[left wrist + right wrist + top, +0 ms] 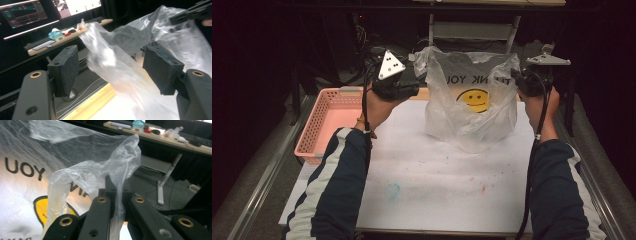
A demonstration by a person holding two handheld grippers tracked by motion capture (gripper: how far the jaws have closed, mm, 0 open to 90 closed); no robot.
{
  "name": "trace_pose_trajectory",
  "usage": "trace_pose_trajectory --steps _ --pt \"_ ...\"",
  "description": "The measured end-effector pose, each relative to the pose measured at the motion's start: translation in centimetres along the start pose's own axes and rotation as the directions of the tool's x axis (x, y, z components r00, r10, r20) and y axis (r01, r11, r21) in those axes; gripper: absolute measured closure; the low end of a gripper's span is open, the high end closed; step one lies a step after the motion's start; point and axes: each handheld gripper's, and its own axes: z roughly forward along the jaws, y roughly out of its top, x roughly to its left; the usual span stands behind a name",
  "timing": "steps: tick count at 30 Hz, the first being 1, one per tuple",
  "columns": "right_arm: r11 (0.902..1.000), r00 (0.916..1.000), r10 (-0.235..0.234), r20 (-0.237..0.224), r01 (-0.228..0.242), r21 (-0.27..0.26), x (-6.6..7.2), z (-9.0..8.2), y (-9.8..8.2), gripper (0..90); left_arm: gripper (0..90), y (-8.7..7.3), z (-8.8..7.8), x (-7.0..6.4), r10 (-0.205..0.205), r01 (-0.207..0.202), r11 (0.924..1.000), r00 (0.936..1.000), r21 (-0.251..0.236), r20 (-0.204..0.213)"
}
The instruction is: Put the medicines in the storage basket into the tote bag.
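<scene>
— Dark room all round; what is lit up?

— Mostly the white table (437, 185), smudged with faint blue and red stains. A clear plastic bag (472, 107) stands at its far middle, printed with a yellow smiley face (475, 100) and black lettering that reads reversed in the high view and is partly lost in the folds. A pink basket (319, 127) sits at the table's left edge, its near corner covered by the person's striped sleeve.

— And the tongs?

— The left gripper (110, 67) is up at the bag's left top corner. In the left gripper view its jaws stand wide apart, and a blurred strip of the bag's film runs between the pads without either pad pressing on it. So nothing is gripped there. From the high view the hand and the grey plate cover that spot.

— The right one?

— The right gripper (116, 195) has its jaws closed tight on the bag's right handle (100, 172), which sprouts crumpled from between them in the right gripper view. The pinch itself is hidden behind the jaw arms. In the high view, the right gripper is at the bag's right top corner, dark against the dark background and hard to outline.

— Anything in the bag?

— I cannot tell; the film is cloudy and wrinkled. Behind it, a wooden shelf (70, 35) holds small items, too blurred to name, with monitors (23, 12) above, cut off by the frame.
</scene>
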Motion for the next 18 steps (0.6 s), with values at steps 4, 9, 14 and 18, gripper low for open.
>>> trace_pose_trajectory --steps 4,9,14,18 --pt "0.9998 0.9996 0.016 0.022 -0.016 0.012 -0.7 0.2 -0.4 90.0 25.2 -2.1 -0.1 -1.9 0.005 -0.006 0.9999 0.9979 0.012 0.064" --pt "0.9993 0.9987 0.021 0.046 -0.022 0.031 -1.2 0.6 -0.9 90.0 21.9 -5.2 1.8 -4.7 -0.013 0.001 0.9977 0.9837 0.068 0.179" --pt "0.9980 0.9971 0.019 0.074 -0.024 0.059 -1.5 1.1 -1.3 90.0 18.3 -7.7 5.4 -7.0 -0.015 -0.024 0.9837 0.9769 0.178 0.213" --pt "0.9967 0.9967 0.036 0.073 -0.042 0.070 -1.9 1.6 -1.7 90.0 35.3 -9.3 8.3 -7.0 -0.036 -0.015 0.9651 0.9815 0.261 0.188"
